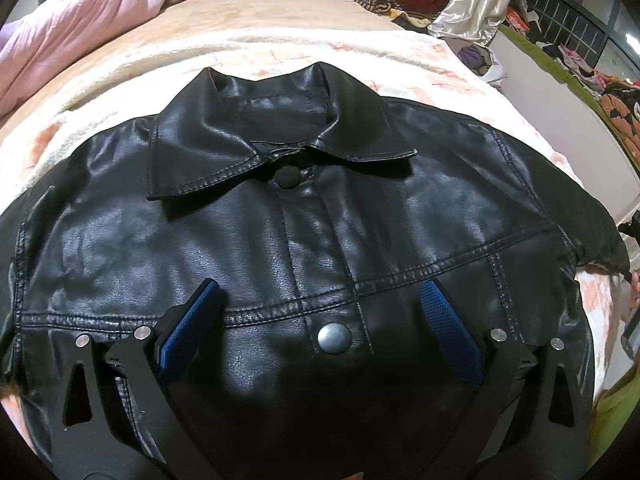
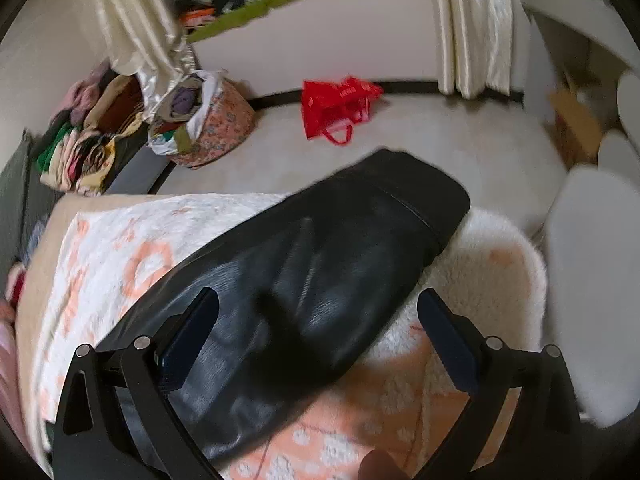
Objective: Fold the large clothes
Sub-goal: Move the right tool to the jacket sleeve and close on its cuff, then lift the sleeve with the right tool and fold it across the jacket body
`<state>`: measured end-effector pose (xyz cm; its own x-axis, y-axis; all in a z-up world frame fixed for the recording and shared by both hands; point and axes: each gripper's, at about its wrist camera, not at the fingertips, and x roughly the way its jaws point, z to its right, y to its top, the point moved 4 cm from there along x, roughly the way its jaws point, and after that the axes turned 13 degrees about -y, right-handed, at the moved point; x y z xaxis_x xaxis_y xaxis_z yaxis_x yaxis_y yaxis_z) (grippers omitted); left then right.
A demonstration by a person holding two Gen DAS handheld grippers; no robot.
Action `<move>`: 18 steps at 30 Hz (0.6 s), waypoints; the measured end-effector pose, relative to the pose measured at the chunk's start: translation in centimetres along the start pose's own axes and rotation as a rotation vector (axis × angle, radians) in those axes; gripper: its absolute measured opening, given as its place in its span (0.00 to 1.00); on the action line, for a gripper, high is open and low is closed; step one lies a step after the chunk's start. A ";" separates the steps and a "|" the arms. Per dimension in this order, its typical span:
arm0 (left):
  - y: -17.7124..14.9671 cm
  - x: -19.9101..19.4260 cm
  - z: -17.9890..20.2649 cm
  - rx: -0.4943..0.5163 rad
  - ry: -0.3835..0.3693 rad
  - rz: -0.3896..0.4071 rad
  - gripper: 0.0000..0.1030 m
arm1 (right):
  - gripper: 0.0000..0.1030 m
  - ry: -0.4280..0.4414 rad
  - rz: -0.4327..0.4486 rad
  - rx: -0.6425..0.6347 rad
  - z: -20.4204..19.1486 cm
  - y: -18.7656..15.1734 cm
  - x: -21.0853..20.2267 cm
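The black leather jacket (image 1: 312,216) lies front-up on the bed's fleece blanket (image 1: 132,80), collar (image 1: 276,136) away from the person and buttoned shut. Spread flat like this, the chest panels stay smooth and both sleeves can be brought inward for a fold.

The left gripper (image 1: 320,328) hangs just above the chest, over the metal snap (image 1: 334,339), its blue-padded fingers (image 1: 188,328) spread wide with nothing between them. That looks like a holding or pressing station — a place to pin the body while the other side is worked.

In the right wrist view the right gripper (image 2: 320,344) sits over the sleeve (image 2: 320,264), which runs out along the blanket (image 2: 120,240) so that its cuff (image 2: 416,192) overhangs the bed edge. Its fingers (image 2: 448,336) are also wide apart, straddling the sleeve without closing on it. I judge it to be lining up for a pinch so the sleeve can be swung across the chest. The view is motion-blurred, so whether either finger touches leather I cannot tell.

Around the bed there is clutter — a pink duvet (image 1: 76,28) beyond the blanket's far left, stacks of clothes (image 2: 84,152) and a stuffed laundry basket (image 2: 208,124) by the curtain (image 2: 132,16), a red bag (image 2: 336,104) on the floor, and a white chair (image 2: 592,288) just beside the bed corner. Only the chair seems close enough to crowd the sleeve's swing.
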<state>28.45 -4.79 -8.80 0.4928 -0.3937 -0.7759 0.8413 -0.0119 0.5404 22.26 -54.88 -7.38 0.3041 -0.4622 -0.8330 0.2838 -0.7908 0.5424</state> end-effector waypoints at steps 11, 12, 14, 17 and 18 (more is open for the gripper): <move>0.8 -1.3 0.1 -0.015 -0.013 0.014 0.91 | 0.89 0.192 -0.091 0.173 -0.2 1.1 3.7; 0.9 -1.5 0.1 -0.017 -0.016 0.015 0.91 | 0.76 0.210 -0.088 0.175 -0.3 1.4 3.7; 1.0 -1.8 0.2 -0.020 -0.016 0.020 0.91 | 0.47 0.230 -0.086 0.187 -0.6 1.7 3.7; 1.3 -2.4 0.1 -0.026 -0.015 0.031 0.91 | 0.11 0.362 -0.115 0.205 -1.5 2.0 3.6; 1.4 -2.5 0.0 -0.028 -0.016 0.035 0.91 | 0.10 0.401 -0.116 0.207 -1.9 2.1 3.2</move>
<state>28.34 -3.83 -6.09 0.5183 -0.4080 -0.7516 0.8299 0.0278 0.5572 25.57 -57.25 -8.75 0.6203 -0.2061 -0.7568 0.1618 -0.9105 0.3806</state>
